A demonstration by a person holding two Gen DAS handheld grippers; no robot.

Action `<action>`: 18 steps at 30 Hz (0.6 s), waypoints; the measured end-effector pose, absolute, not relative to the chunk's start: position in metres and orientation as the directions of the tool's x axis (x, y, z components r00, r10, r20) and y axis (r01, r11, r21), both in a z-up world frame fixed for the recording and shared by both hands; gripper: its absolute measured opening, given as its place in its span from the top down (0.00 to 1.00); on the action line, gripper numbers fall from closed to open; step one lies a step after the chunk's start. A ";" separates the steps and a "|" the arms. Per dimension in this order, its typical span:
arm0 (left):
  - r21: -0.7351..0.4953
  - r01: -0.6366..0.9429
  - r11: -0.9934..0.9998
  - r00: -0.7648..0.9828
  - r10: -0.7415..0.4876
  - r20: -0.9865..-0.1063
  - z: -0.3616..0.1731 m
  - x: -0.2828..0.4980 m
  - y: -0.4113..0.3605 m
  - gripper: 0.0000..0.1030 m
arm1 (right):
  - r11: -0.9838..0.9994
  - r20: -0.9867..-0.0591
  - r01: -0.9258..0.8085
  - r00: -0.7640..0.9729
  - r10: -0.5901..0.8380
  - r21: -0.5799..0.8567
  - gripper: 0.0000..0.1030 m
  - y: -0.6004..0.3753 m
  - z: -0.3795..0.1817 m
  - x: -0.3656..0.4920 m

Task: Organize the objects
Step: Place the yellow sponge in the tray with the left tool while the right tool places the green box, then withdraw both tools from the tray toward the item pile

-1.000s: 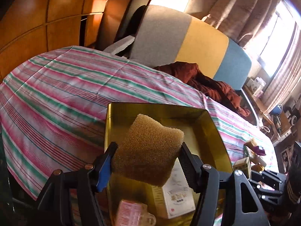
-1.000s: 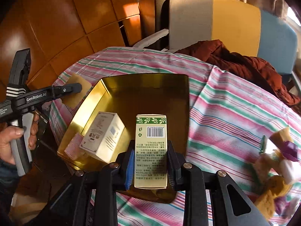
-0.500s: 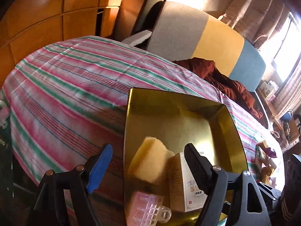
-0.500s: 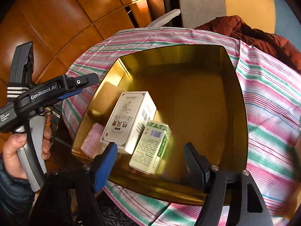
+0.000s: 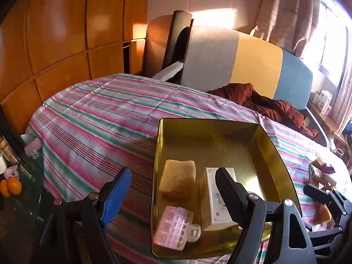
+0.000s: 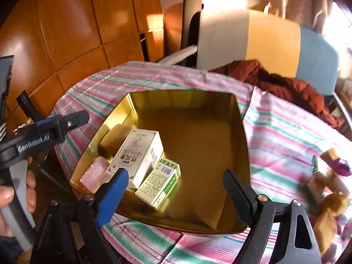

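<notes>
A gold metal tray [image 5: 222, 145] sits on the striped bedspread. In it lie a yellow sponge [image 5: 178, 180], a white carton [image 5: 216, 200] and a pink plastic clip [image 5: 176, 226]. My left gripper [image 5: 172, 173] hovers open over the tray's near left edge, holding nothing. In the right wrist view the tray [image 6: 209, 132] also holds a green-and-white box [image 6: 160, 180] leaning against the white carton [image 6: 136, 156]. My right gripper [image 6: 175, 173] hangs above the tray's near side; its jaws are opening, with nothing pressed between them.
Loose sponges and a purple item [image 6: 340, 167] lie in a pile on the bedspread to the right. A rust-brown garment [image 5: 270, 107] is heaped by the headboard. Oranges [image 5: 11, 187] rest on a glass side table at the left. A person's hand [image 6: 13, 195] grips the left handle.
The left gripper opened and dropped the sponge into the tray. The right gripper opened and released the green box, which now lies beside the white carton. Both grippers drew back.
</notes>
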State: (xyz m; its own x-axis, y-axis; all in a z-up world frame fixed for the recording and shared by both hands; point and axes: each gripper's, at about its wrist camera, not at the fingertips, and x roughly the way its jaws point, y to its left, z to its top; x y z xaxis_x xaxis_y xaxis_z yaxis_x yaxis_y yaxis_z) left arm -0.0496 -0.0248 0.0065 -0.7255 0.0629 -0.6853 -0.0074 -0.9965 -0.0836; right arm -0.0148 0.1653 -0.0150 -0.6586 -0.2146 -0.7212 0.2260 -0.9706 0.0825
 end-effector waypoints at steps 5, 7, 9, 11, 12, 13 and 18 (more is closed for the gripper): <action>-0.079 -0.009 -0.997 -0.729 0.060 -0.682 0.006 -0.040 -0.019 0.22 | -0.976 -0.695 0.215 -0.697 -0.179 0.036 0.11 0.166 -0.007 -0.006; -0.072 -0.013 -0.997 -0.732 0.058 -0.679 0.007 -0.036 -0.017 0.22 | -0.978 -0.684 0.205 -0.711 -0.164 0.021 0.10 0.167 -0.004 -0.002; -0.068 -0.017 -0.998 -0.733 0.058 -0.677 0.007 -0.032 -0.015 0.22 | -0.981 -0.676 0.196 -0.720 -0.155 0.016 0.07 0.168 -0.003 0.000; -0.061 -0.018 -0.998 -0.738 0.055 -0.672 0.008 -0.029 -0.013 0.22 | -0.983 -0.670 0.185 -0.727 -0.149 0.017 0.05 0.170 -0.002 0.002; -0.057 -0.019 -0.998 -0.741 0.053 -0.669 0.009 -0.027 -0.012 0.22 | -0.984 -0.667 0.177 -0.732 -0.143 0.016 0.05 0.171 -0.002 0.002; -0.056 -0.022 -0.998 -0.742 0.053 -0.669 0.009 -0.026 -0.011 0.22 | -0.986 -0.663 0.166 -0.737 -0.133 0.013 0.04 0.172 -0.001 0.003; -0.060 -0.034 -0.998 -0.738 0.066 -0.671 0.009 -0.022 -0.007 0.22 | -0.992 -0.652 0.122 -0.751 -0.104 0.017 0.04 0.181 0.003 0.003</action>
State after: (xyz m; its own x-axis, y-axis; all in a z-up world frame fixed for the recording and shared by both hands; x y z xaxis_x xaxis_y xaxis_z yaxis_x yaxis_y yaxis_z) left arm -0.0215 -0.0070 0.0087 -0.7382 0.0655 -0.6714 -0.0343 -0.9976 -0.0597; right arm 0.0028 0.1815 0.0031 -0.7508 -0.1036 -0.6523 0.1224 -0.9923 0.0167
